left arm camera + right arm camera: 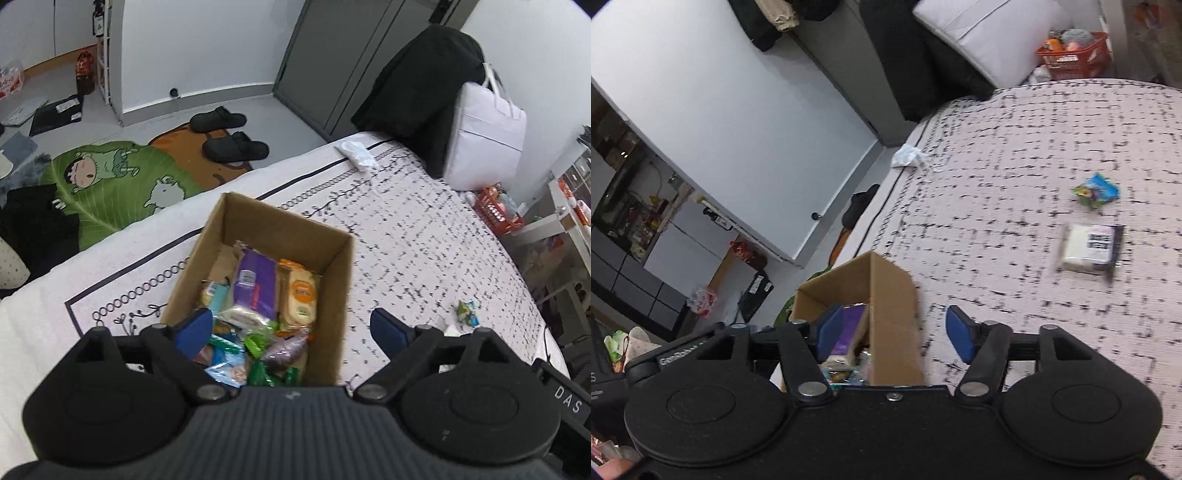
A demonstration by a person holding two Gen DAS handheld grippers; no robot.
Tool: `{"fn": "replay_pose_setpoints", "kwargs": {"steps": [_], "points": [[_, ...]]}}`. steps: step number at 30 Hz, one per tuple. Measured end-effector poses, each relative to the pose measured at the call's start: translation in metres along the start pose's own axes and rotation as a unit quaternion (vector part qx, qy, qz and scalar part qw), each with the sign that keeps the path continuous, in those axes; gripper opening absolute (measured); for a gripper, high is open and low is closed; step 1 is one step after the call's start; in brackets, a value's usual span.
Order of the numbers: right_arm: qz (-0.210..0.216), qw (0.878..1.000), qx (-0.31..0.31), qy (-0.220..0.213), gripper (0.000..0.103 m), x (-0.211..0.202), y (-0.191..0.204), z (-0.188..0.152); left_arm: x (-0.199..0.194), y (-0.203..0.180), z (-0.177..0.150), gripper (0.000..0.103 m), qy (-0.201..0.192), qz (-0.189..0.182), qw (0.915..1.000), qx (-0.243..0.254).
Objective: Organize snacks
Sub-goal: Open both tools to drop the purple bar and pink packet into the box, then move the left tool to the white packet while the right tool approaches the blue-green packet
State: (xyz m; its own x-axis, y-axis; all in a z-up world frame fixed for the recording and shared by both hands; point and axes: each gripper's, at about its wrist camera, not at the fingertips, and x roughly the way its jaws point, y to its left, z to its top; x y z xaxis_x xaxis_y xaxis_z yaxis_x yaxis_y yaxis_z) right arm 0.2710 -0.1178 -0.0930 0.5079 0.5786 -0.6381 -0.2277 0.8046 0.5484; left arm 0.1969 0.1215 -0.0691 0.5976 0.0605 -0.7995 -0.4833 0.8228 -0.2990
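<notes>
Crinkly, light packets (1096, 191) right of the box (882, 295) suit edge pinches; both grippers (291, 330) (892, 334) released, empty.

Matt cardboard box (334, 295), glossy plastic snack pkts (258, 284)

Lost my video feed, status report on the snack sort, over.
Left gripper and right gripper open, nothing held. Cardboard box on bed, part filled. Two packets loose on blanket: small colourful one, white one. Path unobstructed.
</notes>
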Motion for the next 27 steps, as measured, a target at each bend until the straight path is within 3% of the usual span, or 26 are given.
{"fn": "replay_pose_setpoints", "kwargs": {"steps": [3, 9, 13, 27], "points": [[-0.016, 1.0, -0.002, -0.007, 0.079, -0.012, -0.011, 0.003, -0.004, -0.011, -0.004, 0.095, -0.004, -0.001, 1.0, 0.005], [-0.042, 0.999, -0.022, -0.006, 0.082, -0.031, -0.033, 0.01, -0.009, -0.034, -0.014, 0.103, -0.014, -0.009, 0.9998, 0.011], [-0.046, 0.998, -0.035, -0.008, 0.092, -0.042, -0.047, 0.015, -0.009, -0.051, -0.022, 0.103, -0.016, -0.014, 0.9996, 0.02], [-0.053, 0.998, 0.003, -0.026, 0.093, -0.067, -0.11, 0.048, -0.003, -0.104, -0.036, 0.103, -0.008, -0.022, 0.9993, 0.03]]}}
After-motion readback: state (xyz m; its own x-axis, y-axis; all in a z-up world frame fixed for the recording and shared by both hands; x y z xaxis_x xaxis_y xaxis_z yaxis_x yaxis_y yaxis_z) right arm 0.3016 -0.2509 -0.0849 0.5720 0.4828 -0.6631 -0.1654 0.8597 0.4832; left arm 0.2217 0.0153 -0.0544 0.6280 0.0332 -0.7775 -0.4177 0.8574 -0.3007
